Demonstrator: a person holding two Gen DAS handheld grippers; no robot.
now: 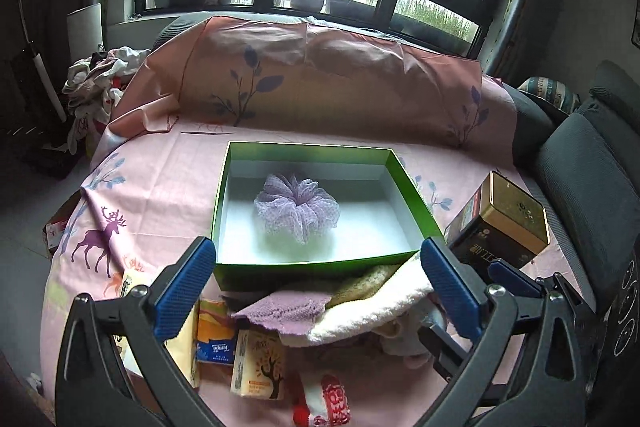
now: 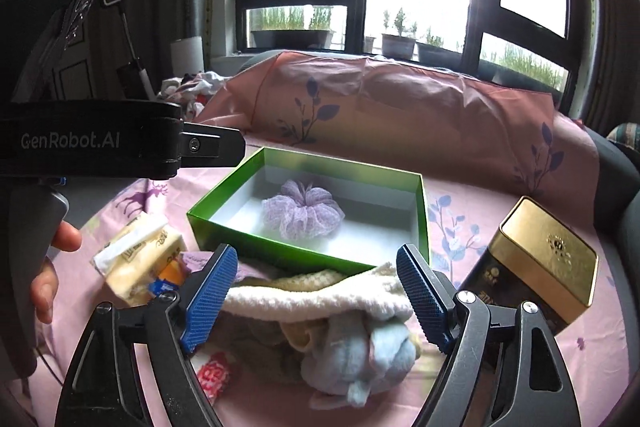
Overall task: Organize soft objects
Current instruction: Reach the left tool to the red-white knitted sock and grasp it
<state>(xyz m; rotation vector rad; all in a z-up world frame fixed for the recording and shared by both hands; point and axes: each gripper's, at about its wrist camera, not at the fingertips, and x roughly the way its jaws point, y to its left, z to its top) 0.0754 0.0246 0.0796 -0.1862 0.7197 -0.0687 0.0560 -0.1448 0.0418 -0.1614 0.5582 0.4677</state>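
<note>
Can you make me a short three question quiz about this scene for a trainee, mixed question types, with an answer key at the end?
1. True or false: the green box holds only the lilac mesh pouf.
2. Multiple choice: where does the gold-lidded tin stand? A) inside the box B) on the pink sheet, right of the box C) on the windowsill.
3. Short answer: is the left tool or the right tool gripping anything?

Key:
1. True.
2. B.
3. Neither; both stand open above the pile of towels, near side of the box.
</note>
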